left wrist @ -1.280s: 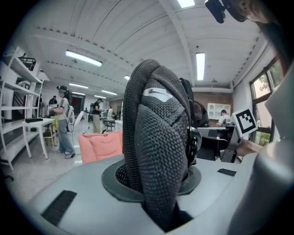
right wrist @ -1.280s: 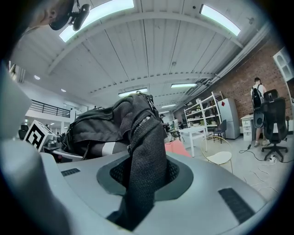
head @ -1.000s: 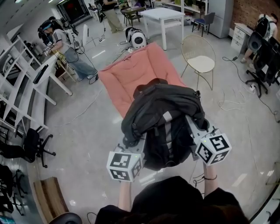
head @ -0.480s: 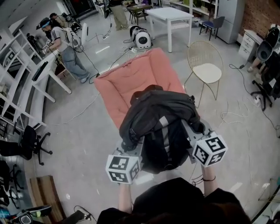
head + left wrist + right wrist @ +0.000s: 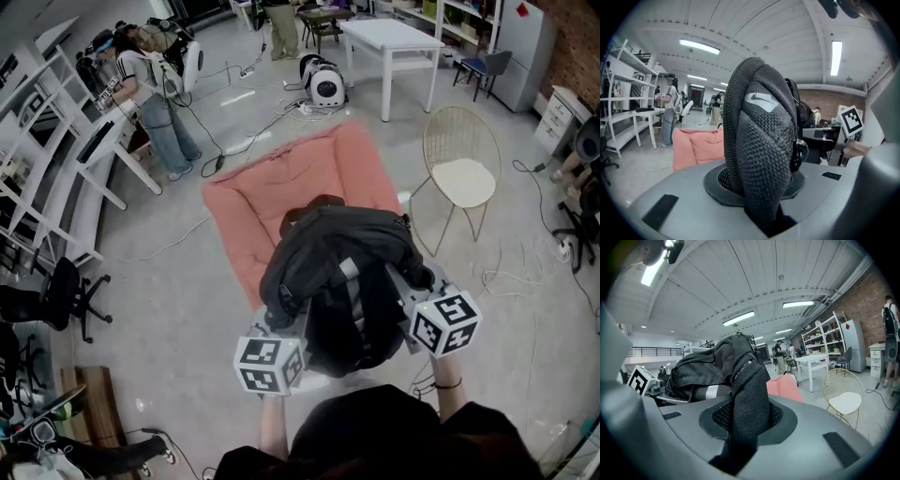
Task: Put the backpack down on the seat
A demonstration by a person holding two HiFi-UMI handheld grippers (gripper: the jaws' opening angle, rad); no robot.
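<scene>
lower-case legend, head and gripper views. we held the backpack [image 5: 349, 281] up between both grippers, over the near end of the pink seat [image 5: 272, 183]; we could not tell whether it touched the cushion. the left gripper [image 5: 284, 317] was clamped on a dark mesh strap [image 5: 761, 140] at the pack's left side. the right gripper [image 5: 412, 281] was clamped on a second strap [image 5: 747, 404] at its right side. a wire chair [image 5: 459, 173] stood right of the seat, and a white table [image 5: 394, 37] stood far behind it.
</scene>
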